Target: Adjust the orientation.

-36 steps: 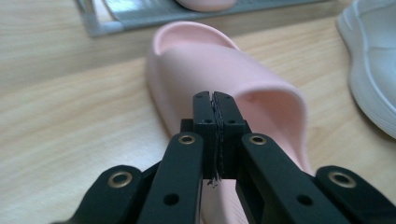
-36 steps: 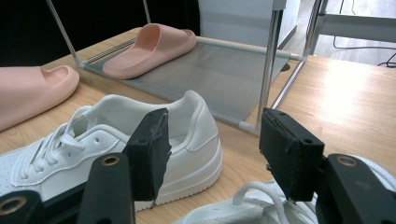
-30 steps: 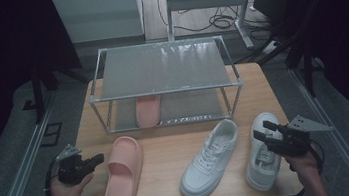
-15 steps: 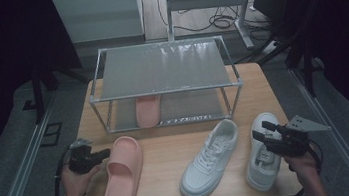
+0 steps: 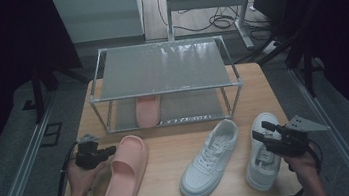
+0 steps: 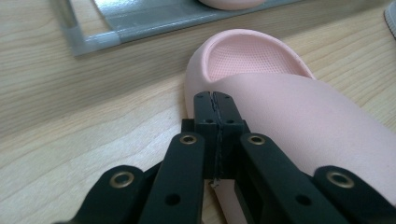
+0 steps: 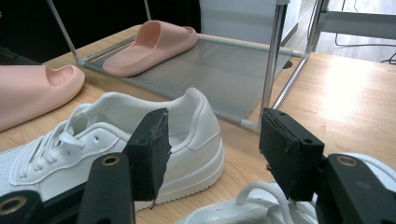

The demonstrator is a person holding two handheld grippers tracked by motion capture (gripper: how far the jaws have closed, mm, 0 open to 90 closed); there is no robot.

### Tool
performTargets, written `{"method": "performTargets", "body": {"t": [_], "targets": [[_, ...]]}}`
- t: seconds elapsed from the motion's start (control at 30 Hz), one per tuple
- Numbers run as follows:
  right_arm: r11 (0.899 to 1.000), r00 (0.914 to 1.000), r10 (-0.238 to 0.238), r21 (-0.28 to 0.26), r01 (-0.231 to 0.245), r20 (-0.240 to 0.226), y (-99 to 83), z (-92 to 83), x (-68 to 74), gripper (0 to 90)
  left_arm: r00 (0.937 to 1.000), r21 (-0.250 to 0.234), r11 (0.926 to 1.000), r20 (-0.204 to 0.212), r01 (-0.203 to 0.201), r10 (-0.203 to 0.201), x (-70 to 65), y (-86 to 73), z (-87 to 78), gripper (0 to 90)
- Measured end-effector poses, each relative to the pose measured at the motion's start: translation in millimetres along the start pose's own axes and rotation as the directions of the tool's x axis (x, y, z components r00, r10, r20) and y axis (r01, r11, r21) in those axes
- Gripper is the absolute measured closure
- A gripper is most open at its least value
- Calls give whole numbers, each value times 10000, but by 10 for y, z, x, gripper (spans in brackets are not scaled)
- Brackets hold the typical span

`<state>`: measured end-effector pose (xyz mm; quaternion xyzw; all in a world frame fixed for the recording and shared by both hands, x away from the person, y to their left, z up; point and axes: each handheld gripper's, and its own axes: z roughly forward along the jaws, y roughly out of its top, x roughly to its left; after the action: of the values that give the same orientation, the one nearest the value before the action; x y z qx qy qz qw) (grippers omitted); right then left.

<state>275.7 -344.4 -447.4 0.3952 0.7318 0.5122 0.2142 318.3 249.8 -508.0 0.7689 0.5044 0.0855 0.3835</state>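
**A:** On the rack's lower shelf — one pink slipper already parked, toe end facing us. That's all that's stowed, as far as I can see.

**B:** And the rest?

**A:** All on the bench. Second pink slipper lies front left; two white sneakers front right, side by side. Top shelf is bare.

**B:** Tongs?

**A:** Left tongs are fully closed, nothing between them, tips right at the heel end of the loose slipper — whether touching, can't tell. Right tongs stand wide open, empty, hovering over the far-right sneaker; the other sneaker's heel sits just beyond.

**B:** So progress?

**A:** I'd say one of four shoes racked, three to go. Loose slipper looks like the next one — no grip on it yet.
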Motion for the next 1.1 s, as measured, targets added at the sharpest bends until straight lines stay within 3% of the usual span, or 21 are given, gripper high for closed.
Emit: {"method": "performTargets", "body": {"t": [0.4,0.67,1.1], "targets": [[9999,10000,-23,100,23,-23,-14,31,6,429,10000,-178,9998,-27,-47,46,-54,44,50,895],[10000,10000,6,96,-6,-24,-17,31,3,429,9990,-736,9969,-382,-274,246,-142,-47,-301,896],[10000,10000,5,91,-5,-22,-17,29,8,429,9989,-1313,9903,-22,-462,463,-432,-349,-667,873]]}}
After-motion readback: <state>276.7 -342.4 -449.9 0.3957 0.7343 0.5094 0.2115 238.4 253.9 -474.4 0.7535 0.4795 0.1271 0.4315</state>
